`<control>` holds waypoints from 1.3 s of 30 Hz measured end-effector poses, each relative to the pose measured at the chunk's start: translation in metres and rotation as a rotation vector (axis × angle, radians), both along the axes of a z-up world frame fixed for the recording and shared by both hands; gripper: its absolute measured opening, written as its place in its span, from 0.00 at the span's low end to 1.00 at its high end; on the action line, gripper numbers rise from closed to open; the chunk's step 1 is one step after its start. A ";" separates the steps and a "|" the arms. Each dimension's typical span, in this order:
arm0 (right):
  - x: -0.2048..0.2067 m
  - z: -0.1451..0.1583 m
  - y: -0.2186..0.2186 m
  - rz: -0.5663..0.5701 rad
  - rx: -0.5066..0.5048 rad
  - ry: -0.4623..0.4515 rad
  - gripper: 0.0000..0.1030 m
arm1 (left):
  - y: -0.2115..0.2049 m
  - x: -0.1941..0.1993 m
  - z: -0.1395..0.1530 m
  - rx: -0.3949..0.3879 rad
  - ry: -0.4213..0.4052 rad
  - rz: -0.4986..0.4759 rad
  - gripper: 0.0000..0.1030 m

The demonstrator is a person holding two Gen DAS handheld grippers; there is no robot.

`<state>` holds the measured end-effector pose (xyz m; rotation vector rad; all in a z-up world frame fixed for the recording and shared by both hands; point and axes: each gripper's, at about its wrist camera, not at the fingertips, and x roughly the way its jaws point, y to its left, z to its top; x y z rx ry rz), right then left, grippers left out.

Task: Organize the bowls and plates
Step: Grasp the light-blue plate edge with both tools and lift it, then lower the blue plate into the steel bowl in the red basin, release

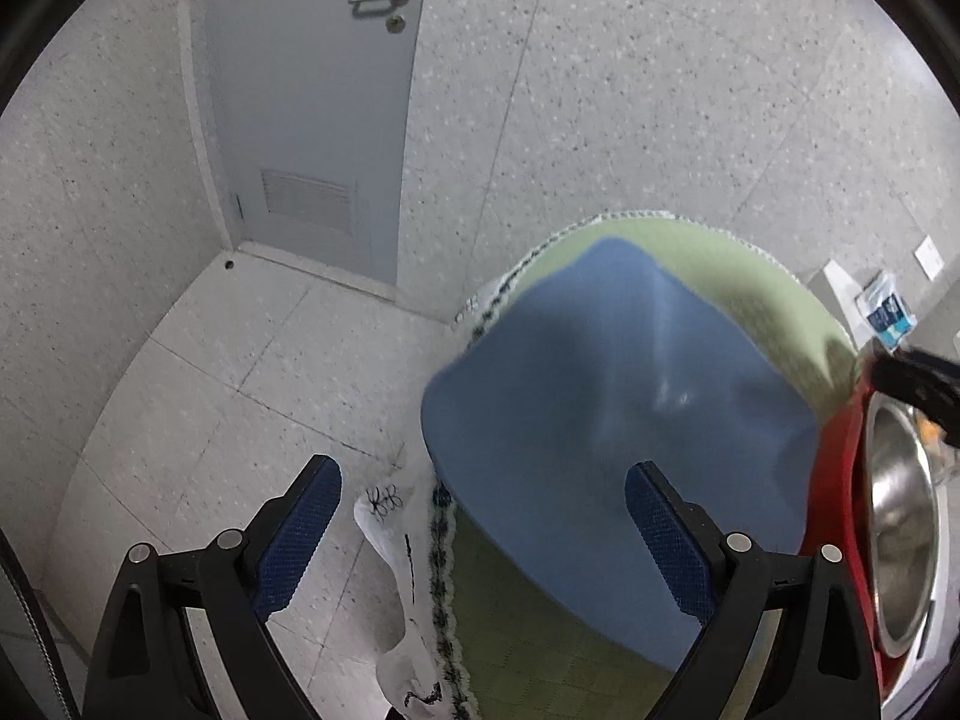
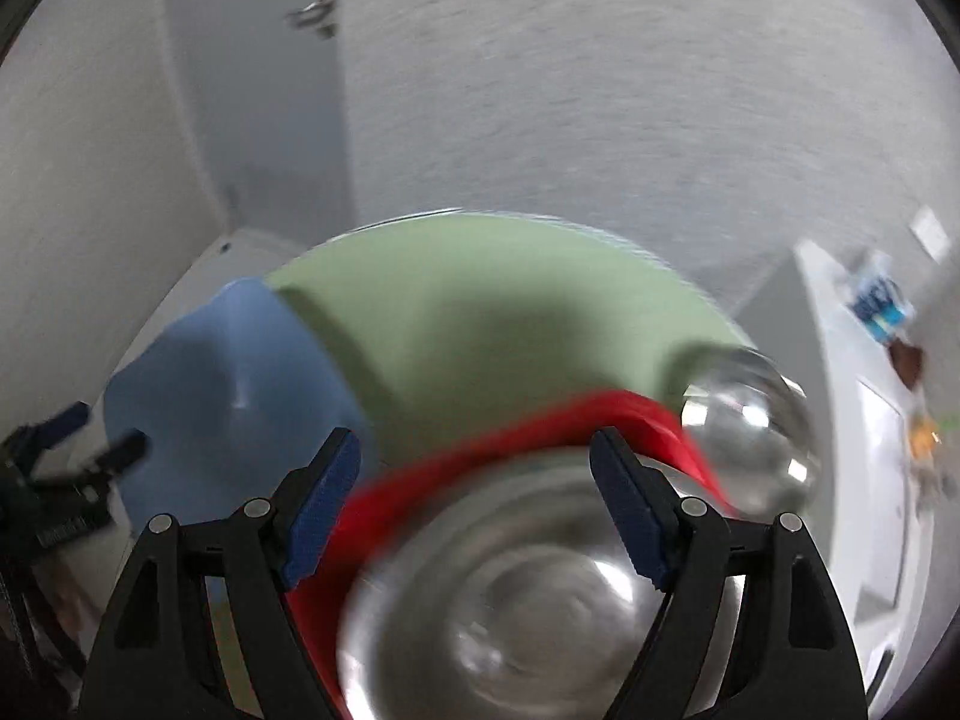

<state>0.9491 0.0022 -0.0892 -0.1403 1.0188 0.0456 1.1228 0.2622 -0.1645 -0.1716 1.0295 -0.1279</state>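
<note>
A blue plate [image 1: 600, 420] lies on a round table with a green cloth [image 1: 750, 276]. My left gripper [image 1: 486, 531] hovers open over the plate's near edge, its pads clear of it. To the right a red plate [image 1: 834, 480] carries a steel bowl [image 1: 900, 522]. In the blurred right wrist view my right gripper [image 2: 477, 507] stands open above that steel bowl [image 2: 540, 612] and the red plate [image 2: 480, 468], gripping nothing. A second steel bowl [image 2: 750, 426] sits behind the red plate. The blue plate [image 2: 228, 384] and the left gripper [image 2: 78, 450] show at the left.
A white plastic bag [image 1: 390, 540] hangs at the table's left edge over a tiled floor [image 1: 240, 360]. A grey door [image 1: 312, 120] stands in the corner behind. At the right is a white counter [image 2: 840, 360] with a blue packet [image 2: 876, 306].
</note>
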 end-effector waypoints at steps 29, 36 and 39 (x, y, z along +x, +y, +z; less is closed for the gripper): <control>0.053 -0.034 0.054 0.161 0.206 0.187 0.24 | 0.034 0.059 0.038 -0.062 -0.062 -0.051 0.21; 0.023 0.020 0.025 0.117 0.238 0.059 0.24 | 0.009 0.053 0.096 -0.065 -0.198 -0.140 0.21; 0.000 0.040 -0.001 0.063 0.236 0.009 0.24 | -0.014 0.047 0.109 -0.072 -0.230 -0.216 0.21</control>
